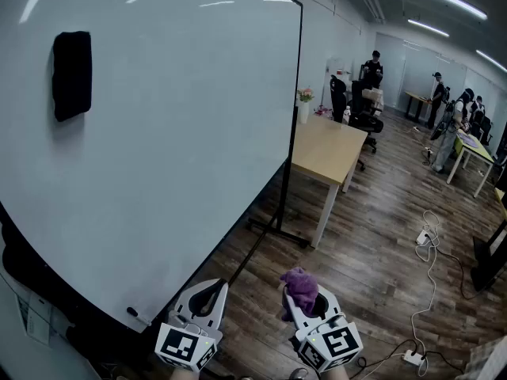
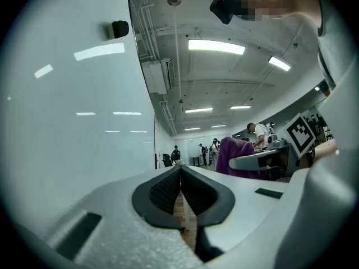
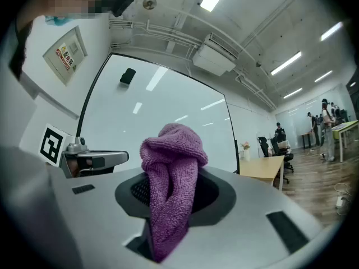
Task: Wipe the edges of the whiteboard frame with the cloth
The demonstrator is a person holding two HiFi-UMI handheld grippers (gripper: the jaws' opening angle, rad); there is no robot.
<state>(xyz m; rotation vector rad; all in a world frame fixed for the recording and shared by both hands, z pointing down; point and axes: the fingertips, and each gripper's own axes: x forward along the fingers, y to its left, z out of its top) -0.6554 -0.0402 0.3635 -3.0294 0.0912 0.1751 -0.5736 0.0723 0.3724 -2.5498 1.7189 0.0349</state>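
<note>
A large whiteboard (image 1: 158, 133) with a thin black frame (image 1: 291, 117) fills the left of the head view; it also shows in the right gripper view as the whiteboard (image 3: 168, 116). A black eraser (image 1: 72, 74) sticks to its upper left. My right gripper (image 1: 303, 297) is shut on a purple cloth (image 1: 300, 286), which bunches up between the jaws as the cloth (image 3: 171, 172). My left gripper (image 1: 207, 293) is shut with nothing in it, its pads (image 2: 168, 189) pressed together. Both grippers hang low, in front of the board's lower right corner and apart from it.
A marker (image 1: 138, 315) lies at the board's lower edge. The board's black stand foot (image 1: 277, 232) rests on the wood floor. A light wooden table (image 1: 329, 153) stands behind the board. Cables and power strips (image 1: 424, 240) lie at the right. Several people stand far back.
</note>
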